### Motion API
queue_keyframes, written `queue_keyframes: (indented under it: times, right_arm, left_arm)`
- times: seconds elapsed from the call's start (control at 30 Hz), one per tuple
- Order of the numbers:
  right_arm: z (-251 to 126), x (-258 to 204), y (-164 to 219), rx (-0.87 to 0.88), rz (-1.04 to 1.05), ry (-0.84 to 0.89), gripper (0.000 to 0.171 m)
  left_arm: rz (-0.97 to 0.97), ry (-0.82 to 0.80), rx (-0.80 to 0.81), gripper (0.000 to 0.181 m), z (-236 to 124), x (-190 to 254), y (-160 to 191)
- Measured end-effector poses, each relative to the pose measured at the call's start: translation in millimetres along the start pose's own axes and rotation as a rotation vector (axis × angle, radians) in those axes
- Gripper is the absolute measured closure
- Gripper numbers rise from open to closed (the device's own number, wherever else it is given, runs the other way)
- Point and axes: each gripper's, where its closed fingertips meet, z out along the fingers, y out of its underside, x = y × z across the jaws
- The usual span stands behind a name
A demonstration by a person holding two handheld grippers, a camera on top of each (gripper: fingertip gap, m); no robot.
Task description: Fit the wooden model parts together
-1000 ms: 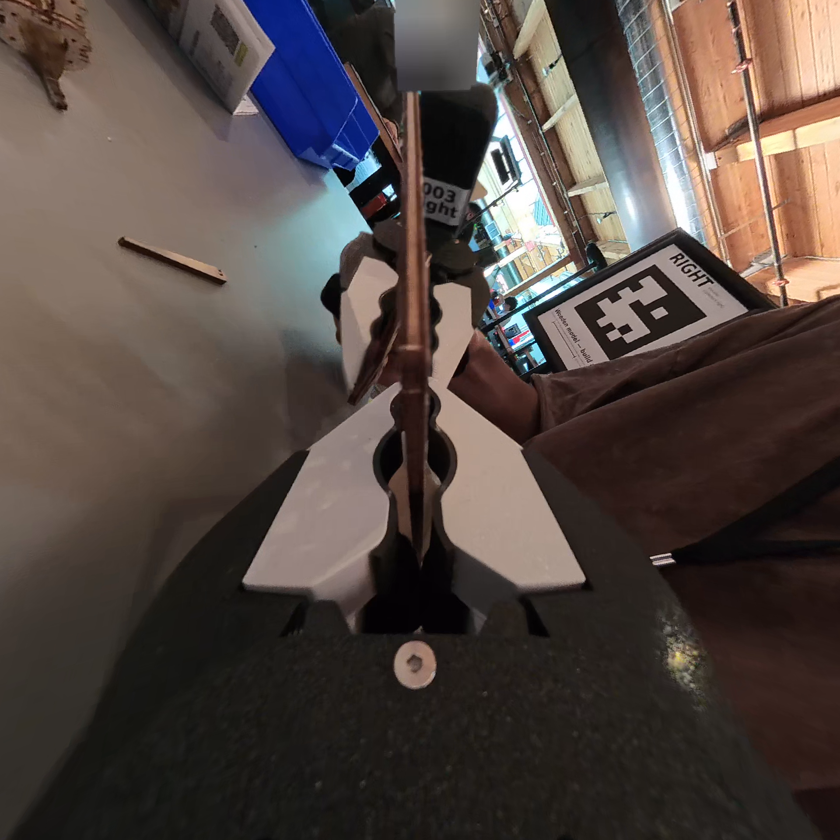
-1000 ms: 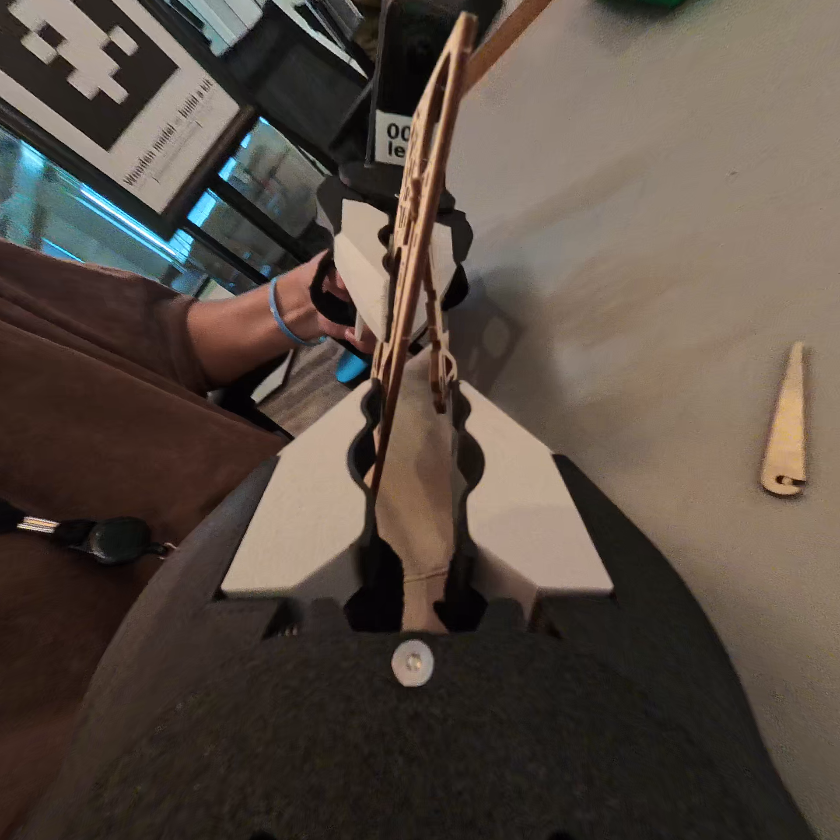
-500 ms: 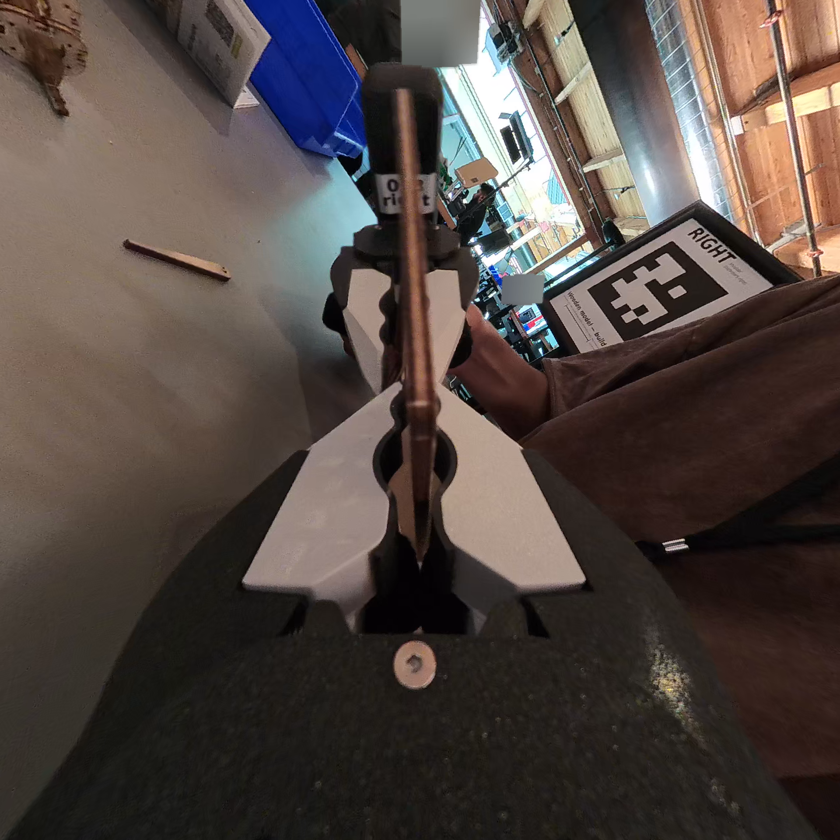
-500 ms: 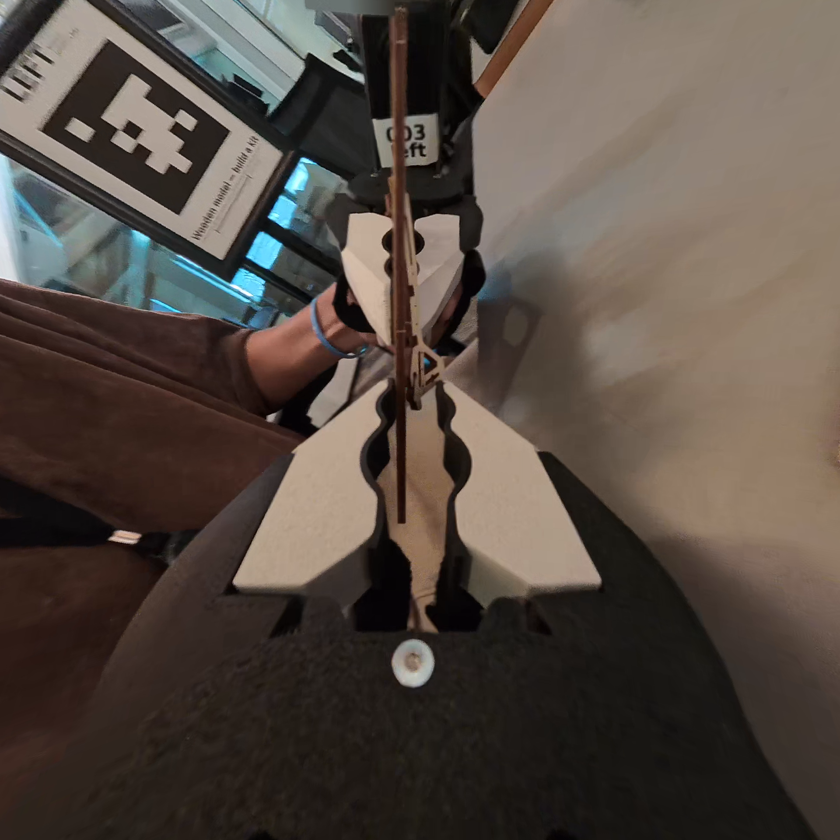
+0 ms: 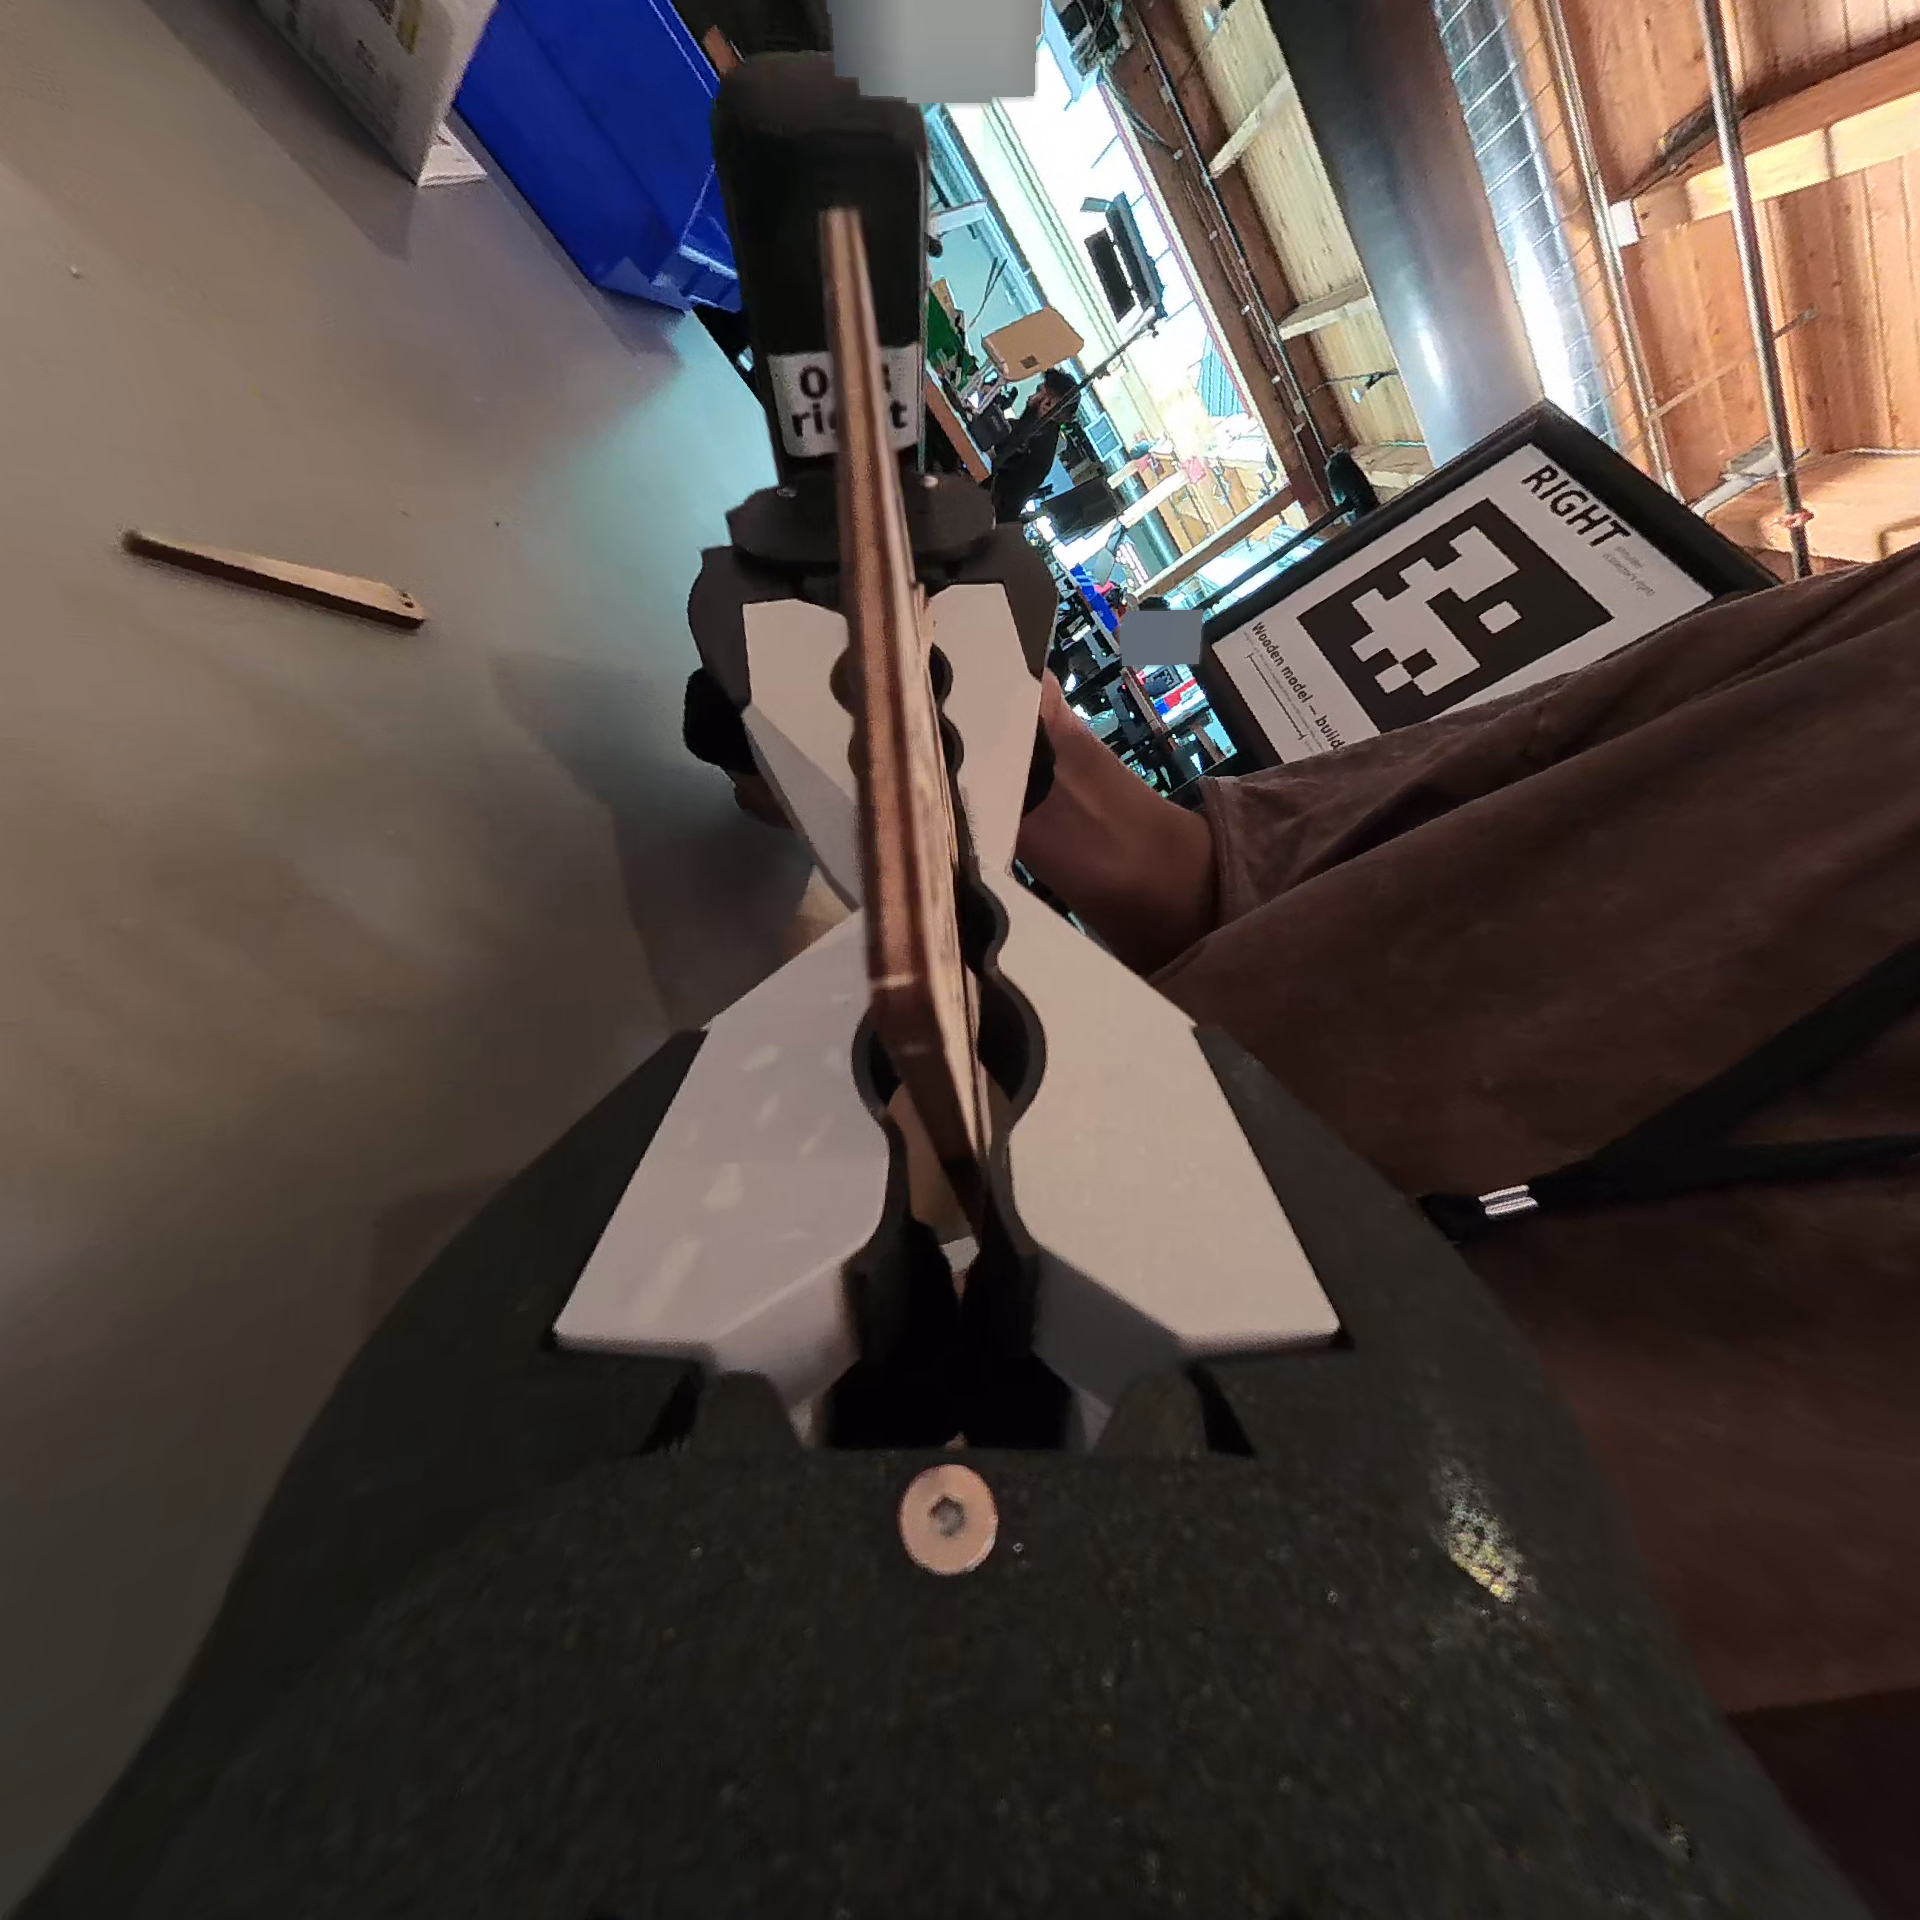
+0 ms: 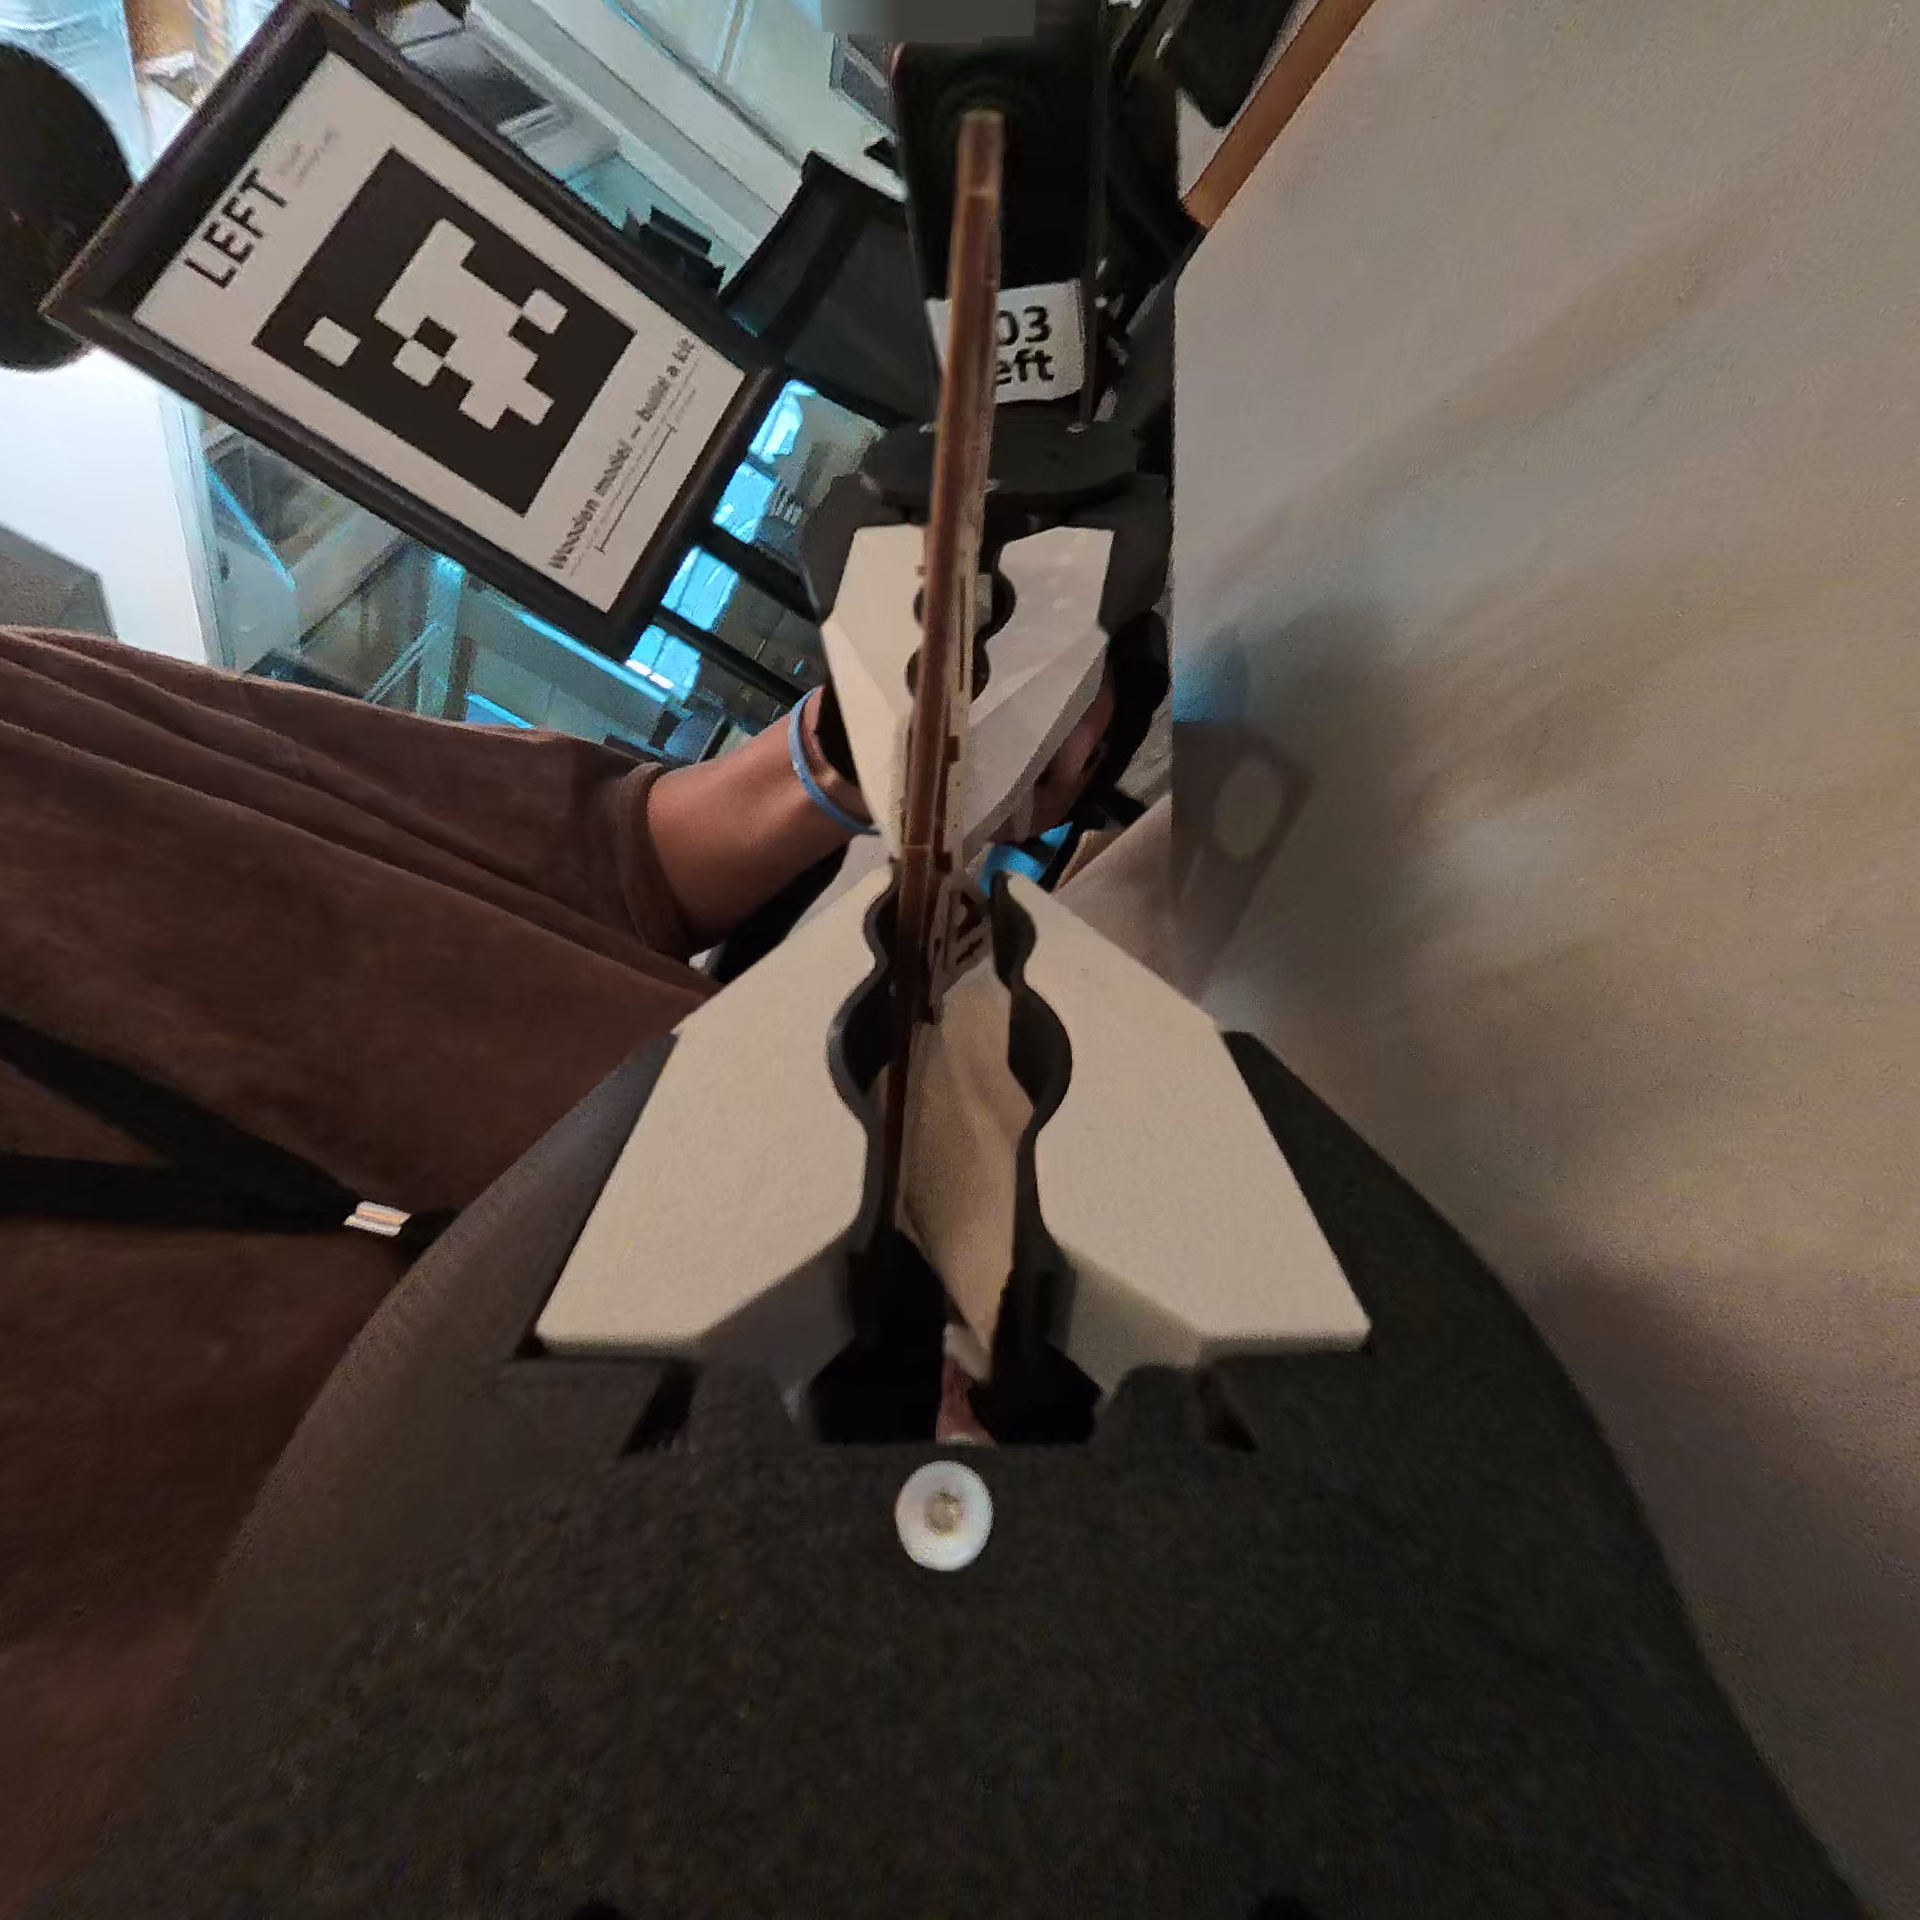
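A thin wooden model panel (image 5: 883, 623) is held edge-on between the two grippers, which face each other tip to tip above the grey table (image 5: 208, 831). My left gripper (image 5: 930, 935) is shut on one end of it. My right gripper (image 5: 925, 883) grips the other end. In the right wrist view the panel (image 6: 961, 416) runs along the left finger of my right gripper (image 6: 945, 894), with a small lattice part (image 6: 958, 935) against its side at the fingertips. The left gripper (image 6: 930, 821) clamps the far end there.
A loose wooden strip (image 5: 270, 577) lies on the table to the left. A blue bin (image 5: 592, 135) stands at the back. Framed marker signs (image 5: 1455, 613) (image 6: 416, 343) stand at the table's edge. The person's brown sleeve (image 5: 1558, 935) fills the side near the grippers. Left and right tips are no more than a few centimetres apart.
The panel has turned from tilted to nearly straight edge-on in both views. Both grippers have drawn closer, tip to tip. A loose wooden wedge on the table has left the right wrist view.
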Motion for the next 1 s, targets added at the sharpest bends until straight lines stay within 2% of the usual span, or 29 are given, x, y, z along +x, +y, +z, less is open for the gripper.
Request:
queue_keyframes:
  times: [0.07,0.1,0.13,0.2,0.3,0.4,0.47,0.57,0.63,0.73,0.8,1.0]
  right_arm:
    - [-2,-2,-9,0.053,-0.018,-0.01,0.141]
    - [-7,-9,-17,0.101,-0.011,-0.051,0.126]
    - [-15,-15,-26,0.149,0.002,-0.094,0.123]
    - [-33,-19,-38,0.225,0.014,-0.142,0.127]
    - [-37,-8,-36,0.212,-0.038,-0.054,0.133]
    - [-16,-19,-30,0.144,-0.259,0.03,0.132]
    - [-4,-22,-33,0.158,-0.42,0.119,0.133]
    - [1,-28,-49,0.302,-0.545,0.21,0.138]
    - [0,-26,-57,0.386,-0.56,0.257,0.146]
    - [-4,-28,-64,0.47,-0.548,0.264,0.149]
    - [-4,-28,-62,0.469,-0.557,0.271,0.163]
    - [-18,2,-60,0.309,-0.752,0.573,0.168]
  left_arm:
    - [-0.011,0.021,0.04,0.181,-5,3,-6]
    - [-0.017,0.055,0.082,0.181,-10,9,-14]
    - [-0.013,0.098,0.129,0.181,-15,17,-22]
    - [0.013,0.183,0.204,0.181,-24,35,-35]
    - [0.056,0.261,0.243,0.181,-28,53,-42]
    - [0.027,0.256,0.257,0.181,-27,49,-43]
    - [-0.022,0.267,0.306,0.181,-30,44,-49]
    - [-0.086,0.302,0.376,0.181,-33,41,-55]
    - [-0.107,0.299,0.385,0.181,-30,39,-55]
    - [-0.138,0.327,0.397,0.181,-26,40,-55]
    - [-0.157,0.319,0.403,0.181,-25,36,-55]
    - [-0.196,0.31,0.37,0.18,-22,31,-49]
